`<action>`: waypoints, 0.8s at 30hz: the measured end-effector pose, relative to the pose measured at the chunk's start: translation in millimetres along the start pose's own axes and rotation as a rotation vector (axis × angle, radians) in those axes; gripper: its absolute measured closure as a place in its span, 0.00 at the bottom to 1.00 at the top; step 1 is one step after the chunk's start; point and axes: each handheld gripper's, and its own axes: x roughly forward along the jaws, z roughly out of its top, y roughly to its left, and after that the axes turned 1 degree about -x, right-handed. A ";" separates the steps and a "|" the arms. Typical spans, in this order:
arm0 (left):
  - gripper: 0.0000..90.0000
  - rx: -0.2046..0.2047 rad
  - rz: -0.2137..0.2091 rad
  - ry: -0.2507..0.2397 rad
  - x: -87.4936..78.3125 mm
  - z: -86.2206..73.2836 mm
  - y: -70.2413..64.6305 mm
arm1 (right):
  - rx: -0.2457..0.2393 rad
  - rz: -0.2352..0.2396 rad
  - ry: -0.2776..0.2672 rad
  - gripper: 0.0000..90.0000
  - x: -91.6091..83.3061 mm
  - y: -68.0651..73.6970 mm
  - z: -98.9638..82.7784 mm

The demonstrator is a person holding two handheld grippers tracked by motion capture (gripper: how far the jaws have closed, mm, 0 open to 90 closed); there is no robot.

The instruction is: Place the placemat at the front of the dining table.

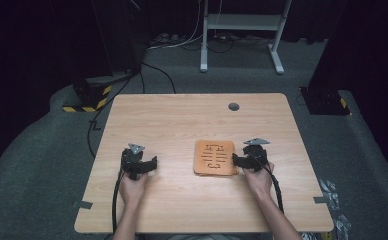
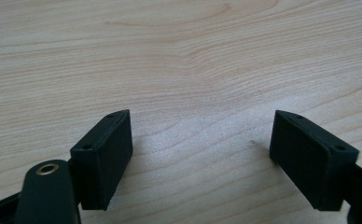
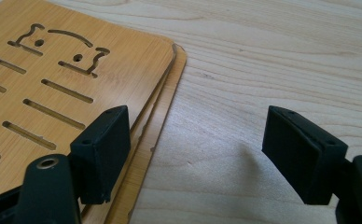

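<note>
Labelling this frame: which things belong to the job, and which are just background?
In the job:
- stacked wooden cut-out boards, at least two
- right hand-held gripper, open, one jaw over the boards' edge
- left hand-held gripper, open over bare table

Lying about:
- grommet hole
- white frame and cables on the floor

Two stacked slotted wooden boards (image 1: 215,158) lie on one table (image 1: 182,120), with two tools.

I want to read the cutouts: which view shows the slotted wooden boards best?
The right gripper view: the wooden boards lie close up, slots sharp, stacked edges visible beside the open right gripper. The high view shows the whole stack, small. The left gripper view shows bare table.
</note>
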 end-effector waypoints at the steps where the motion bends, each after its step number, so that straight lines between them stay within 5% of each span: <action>1: 0.24 0.000 0.000 0.000 0.0 0.0 0.0 | 0.005 -0.005 -0.005 0.26 0.7 1.4 -0.1; 24: 0.24 -0.005 0.005 0.000 0.3 0.4 -0.9 | -0.019 0.022 0.000 0.26 2.5 11.4 1.7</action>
